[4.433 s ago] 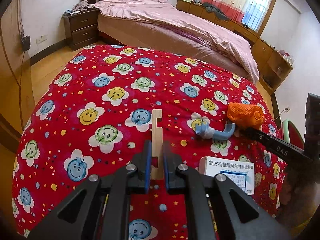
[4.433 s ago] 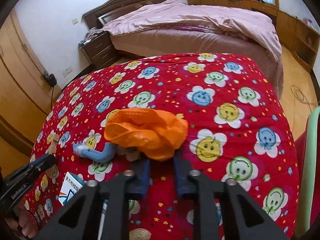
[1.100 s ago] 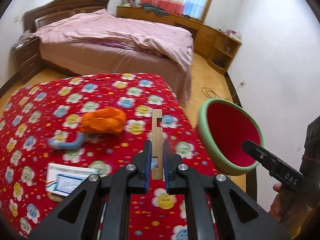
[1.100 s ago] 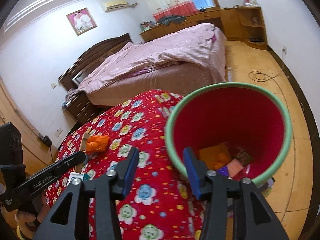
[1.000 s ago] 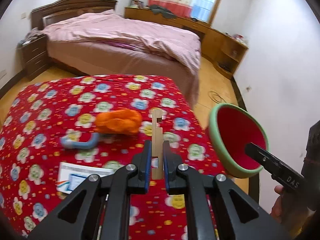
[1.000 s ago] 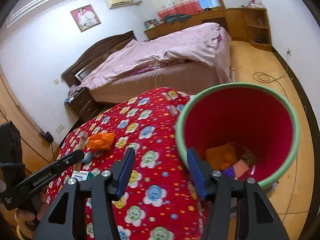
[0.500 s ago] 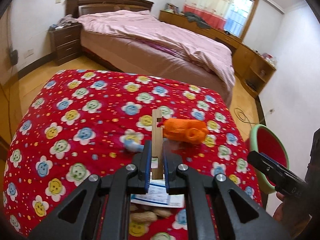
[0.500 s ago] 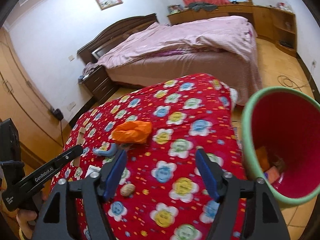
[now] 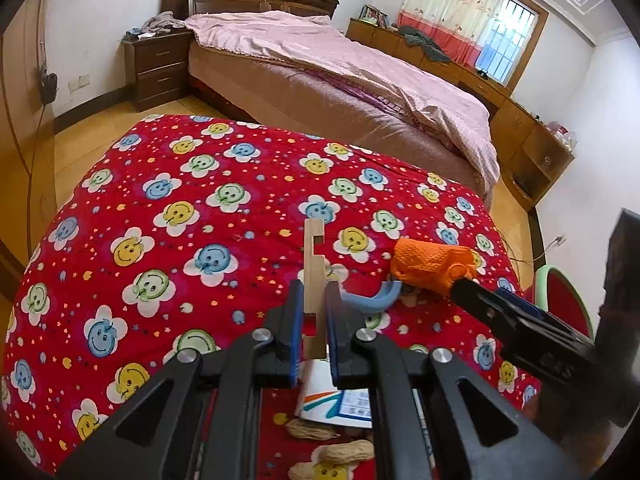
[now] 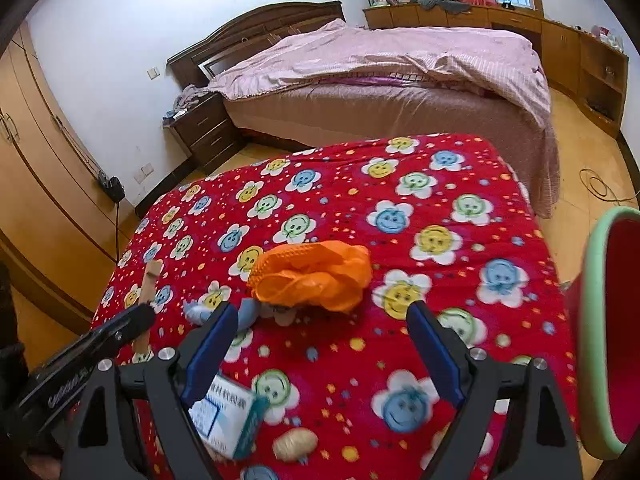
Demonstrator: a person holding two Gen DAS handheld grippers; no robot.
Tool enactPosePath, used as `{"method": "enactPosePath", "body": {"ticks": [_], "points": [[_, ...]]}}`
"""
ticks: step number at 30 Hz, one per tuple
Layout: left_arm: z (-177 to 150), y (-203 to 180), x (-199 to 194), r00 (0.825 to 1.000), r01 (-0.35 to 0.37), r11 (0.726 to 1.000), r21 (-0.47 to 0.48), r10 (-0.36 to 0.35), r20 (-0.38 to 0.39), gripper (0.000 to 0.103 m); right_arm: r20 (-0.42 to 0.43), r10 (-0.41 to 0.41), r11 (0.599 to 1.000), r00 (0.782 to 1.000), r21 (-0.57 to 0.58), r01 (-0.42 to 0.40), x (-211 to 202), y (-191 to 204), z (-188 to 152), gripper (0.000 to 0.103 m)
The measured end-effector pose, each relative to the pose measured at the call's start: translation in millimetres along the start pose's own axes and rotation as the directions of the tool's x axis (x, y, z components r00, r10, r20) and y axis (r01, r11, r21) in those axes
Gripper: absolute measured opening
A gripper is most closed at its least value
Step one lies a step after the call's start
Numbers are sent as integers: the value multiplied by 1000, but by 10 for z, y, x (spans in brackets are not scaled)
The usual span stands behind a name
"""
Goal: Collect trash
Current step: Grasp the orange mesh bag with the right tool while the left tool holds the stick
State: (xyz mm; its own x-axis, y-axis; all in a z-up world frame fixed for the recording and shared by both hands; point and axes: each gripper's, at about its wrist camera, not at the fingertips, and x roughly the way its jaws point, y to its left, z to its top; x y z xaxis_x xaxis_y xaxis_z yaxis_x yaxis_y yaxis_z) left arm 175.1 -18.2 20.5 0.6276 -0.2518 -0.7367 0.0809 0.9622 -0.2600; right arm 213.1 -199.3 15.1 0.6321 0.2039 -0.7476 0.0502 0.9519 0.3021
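**A:** Red smiley-flower cloth [image 10: 440, 184] is spread over the work surface, with a pink-covered bed [image 10: 400, 64] behind it. What is left to be collected?

**B:** An orange crumpled bag [image 10: 316, 276] is seen near the middle of the cloth. Just left of the bag lies a blue curved piece [image 10: 244, 314]; nearer the camera than the bag, a white medicine box [image 10: 224, 412] and a peanut [image 10: 294, 444] are found. A red bin with a green rim [image 10: 596, 320] stands well to the bag's right, off the cloth's edge.

**A:** How are the grippers set?

**B:** The left gripper [image 9: 314, 320] is clamped on a thin wooden strip [image 9: 313, 264], held upright. The right gripper [image 10: 320, 332] is empty, its jaws being opened wide, pointed toward the bag.

**A:** How should the pick be done?

**B:** The bag probably should be straddled squarely and its bulk pinched, not a loose fold. The blue piece is best kept outside the jaws.
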Motion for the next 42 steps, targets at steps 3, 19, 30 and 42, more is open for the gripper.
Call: {"method": "enactPosePath", "body": {"ticks": [3, 19, 30, 42], "points": [[1, 50, 23, 1000, 3, 1000, -11, -3, -4, 9, -14, -21, 1000, 1000, -9, 21, 143, 24, 27, 88], [3, 167, 4, 1000, 6, 999, -38, -5, 7, 10, -36, -62, 996, 997, 60, 64, 377, -165, -23, 7], [0, 108, -68, 1000, 9, 999, -31, -8, 18, 10, 50, 11, 998, 999, 67, -14, 12, -174, -1, 4], [4, 169, 2, 1000, 8, 999, -45, -8, 4, 9, 58, 6, 998, 998, 62, -9, 199, -39, 172, 64]]}}
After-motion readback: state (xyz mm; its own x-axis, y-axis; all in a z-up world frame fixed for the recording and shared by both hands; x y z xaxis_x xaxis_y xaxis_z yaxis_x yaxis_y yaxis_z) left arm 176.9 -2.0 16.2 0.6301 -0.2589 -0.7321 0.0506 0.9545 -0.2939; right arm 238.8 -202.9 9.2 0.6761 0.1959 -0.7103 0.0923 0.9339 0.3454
